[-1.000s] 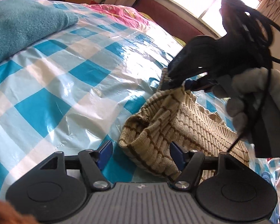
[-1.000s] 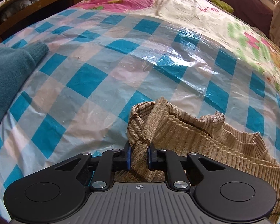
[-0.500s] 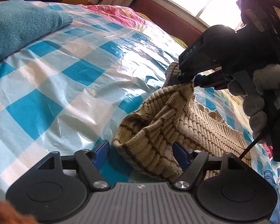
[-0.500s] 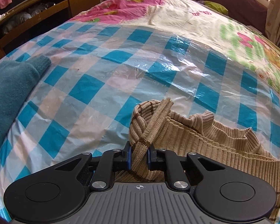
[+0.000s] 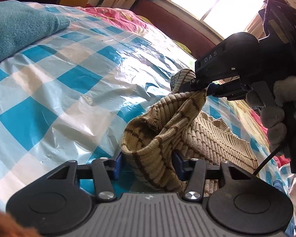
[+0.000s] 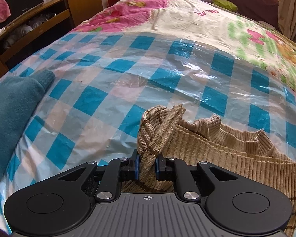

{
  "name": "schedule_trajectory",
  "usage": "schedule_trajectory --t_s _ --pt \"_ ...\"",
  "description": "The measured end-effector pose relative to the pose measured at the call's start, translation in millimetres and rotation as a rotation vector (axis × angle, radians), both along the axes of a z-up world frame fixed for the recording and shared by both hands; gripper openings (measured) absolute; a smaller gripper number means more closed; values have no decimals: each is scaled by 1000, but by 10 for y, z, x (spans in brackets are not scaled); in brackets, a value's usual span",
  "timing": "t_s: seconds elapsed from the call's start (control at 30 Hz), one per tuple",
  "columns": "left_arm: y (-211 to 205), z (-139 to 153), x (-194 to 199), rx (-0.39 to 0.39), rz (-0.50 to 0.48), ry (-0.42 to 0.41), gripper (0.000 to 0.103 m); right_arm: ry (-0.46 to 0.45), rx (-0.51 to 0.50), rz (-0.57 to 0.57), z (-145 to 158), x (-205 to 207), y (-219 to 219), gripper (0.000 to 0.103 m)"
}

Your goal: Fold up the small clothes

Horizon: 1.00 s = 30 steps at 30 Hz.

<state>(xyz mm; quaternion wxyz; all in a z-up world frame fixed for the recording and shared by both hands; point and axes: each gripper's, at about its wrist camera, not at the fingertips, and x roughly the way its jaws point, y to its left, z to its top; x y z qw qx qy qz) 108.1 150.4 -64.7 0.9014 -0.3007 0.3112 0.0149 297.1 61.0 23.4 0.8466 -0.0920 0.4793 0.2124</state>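
Observation:
A small tan ribbed sweater (image 5: pixel 213 138) with brown stripes lies bunched on the blue-and-white checked plastic sheet (image 5: pixel 69 83). My right gripper (image 6: pixel 147 165) is shut on a folded strip of the sweater (image 6: pixel 227 148) and holds it lifted; it also shows in the left wrist view (image 5: pixel 202 86) with a gloved hand on it. My left gripper (image 5: pixel 147 164) has its jaws on both sides of a thick roll of the sweater's hem, touching it, with a wide gap left.
A teal knit garment (image 5: pixel 15 29) lies at the left of the sheet, also in the right wrist view (image 6: pixel 11 108). A pink and floral bedspread (image 6: pixel 187 19) covers the far bed. A wooden desk (image 6: pixel 39 15) stands far left. A window (image 5: pixel 217 6) is behind.
My left gripper's jaws have narrowed around the sweater's hem roll. My right gripper has lifted its strip of sweater higher and back, still shut.

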Motion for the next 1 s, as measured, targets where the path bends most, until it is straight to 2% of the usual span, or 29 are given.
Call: schedule_trajectory --t_s 0.23,0.43,0.5,0.57,0.63,0.7,0.8,1.0 --pt "-34 24 3 8 -15 -21 48 6 34 -13 51 -9 -141 14" --pt "-52 4 33 18 -8 -5 56 13 77 -23 88 -39 -270 14" --pt "-94 17 43 40 -17 -12 60 13 89 -24 105 -58 -317 14" --pt "-133 31 65 64 -24 -15 60 15 100 -26 120 -75 -371 14" --pt "-154 62 79 80 -28 -10 56 16 113 -32 137 -88 -436 14" --pt "-164 128 65 77 -41 -32 40 17 129 -39 163 -102 -525 14" --pt "-235 276 37 80 -76 -72 27 17 156 -53 213 -112 -679 14" --pt "-648 591 11 100 -206 -156 22 5 229 -105 370 -138 -1159 13"
